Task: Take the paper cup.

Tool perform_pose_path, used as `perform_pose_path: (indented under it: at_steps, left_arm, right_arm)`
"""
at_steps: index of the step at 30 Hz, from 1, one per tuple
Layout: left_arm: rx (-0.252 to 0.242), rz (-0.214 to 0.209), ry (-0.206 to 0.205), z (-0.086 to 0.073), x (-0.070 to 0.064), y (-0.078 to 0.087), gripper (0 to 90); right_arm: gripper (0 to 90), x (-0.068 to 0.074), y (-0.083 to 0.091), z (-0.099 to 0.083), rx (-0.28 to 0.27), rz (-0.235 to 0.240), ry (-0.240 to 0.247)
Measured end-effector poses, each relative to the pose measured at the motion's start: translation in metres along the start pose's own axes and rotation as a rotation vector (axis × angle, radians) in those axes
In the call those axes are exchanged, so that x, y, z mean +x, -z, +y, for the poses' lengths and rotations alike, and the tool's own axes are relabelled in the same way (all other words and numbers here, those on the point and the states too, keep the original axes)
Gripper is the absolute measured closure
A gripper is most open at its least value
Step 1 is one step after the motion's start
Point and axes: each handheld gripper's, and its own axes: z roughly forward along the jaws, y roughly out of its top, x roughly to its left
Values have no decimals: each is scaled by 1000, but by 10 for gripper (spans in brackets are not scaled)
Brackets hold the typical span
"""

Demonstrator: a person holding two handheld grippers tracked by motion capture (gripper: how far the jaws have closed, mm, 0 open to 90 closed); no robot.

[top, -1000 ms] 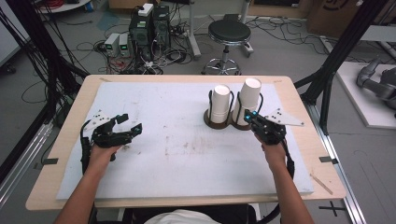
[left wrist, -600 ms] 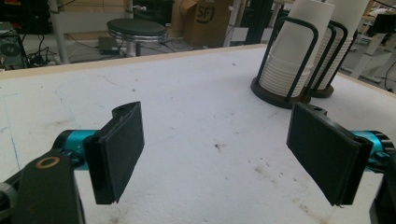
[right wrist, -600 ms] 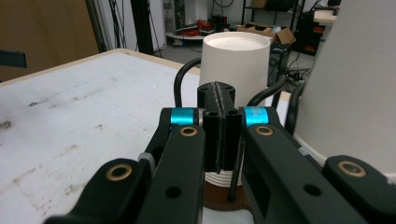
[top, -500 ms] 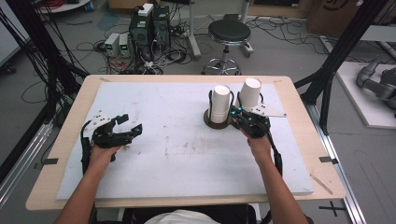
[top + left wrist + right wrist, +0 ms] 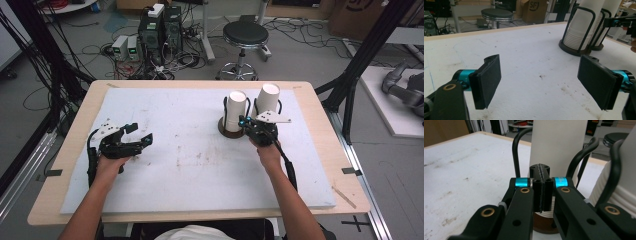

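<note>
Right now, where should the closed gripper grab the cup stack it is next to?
Probably near the top of the left cup stack, coming down from above with the right gripper opened first. Black wire bars of its holder guard the lower sides, while the upper part stands bare.

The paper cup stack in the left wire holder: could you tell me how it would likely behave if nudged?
The paper cup stack looks light and thin-walled, so it may dent. The wire holder has a broad base and upright loops, so tipping seems unlikely; it might slide instead.
</note>
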Motion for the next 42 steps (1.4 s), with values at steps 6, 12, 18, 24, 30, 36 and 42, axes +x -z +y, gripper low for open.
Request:
perform_pose_path:
  at_steps: [6,12,18,24,30,36,42]
  left_arm:
    - [0,-8,-3,0,-1,-1,203]
    - [2,-3,-7,0,-1,-1,204]
    - [6,-5,-11,0,-2,-2,204]
    - [11,-7,-19,0,-1,-6,204]
    - [-8,-13,-13,6,0,-13,204]
    - [-35,-29,-16,19,-1,-22,204]
    - [-45,-54,8,34,-4,-39,194]
  right_arm:
    - [900,6,-12,-8,60,4,8]
    - [900,8,-23,-17,114,-14,-7]
    - [900,7,-24,-18,124,-17,-23]
    - [900,4,-29,-22,153,-34,-65]
    - [900,4,-31,-21,159,-46,-86]
    - [900,7,-32,-18,162,-59,-99]
    - [900,7,-33,-17,169,-56,-111]
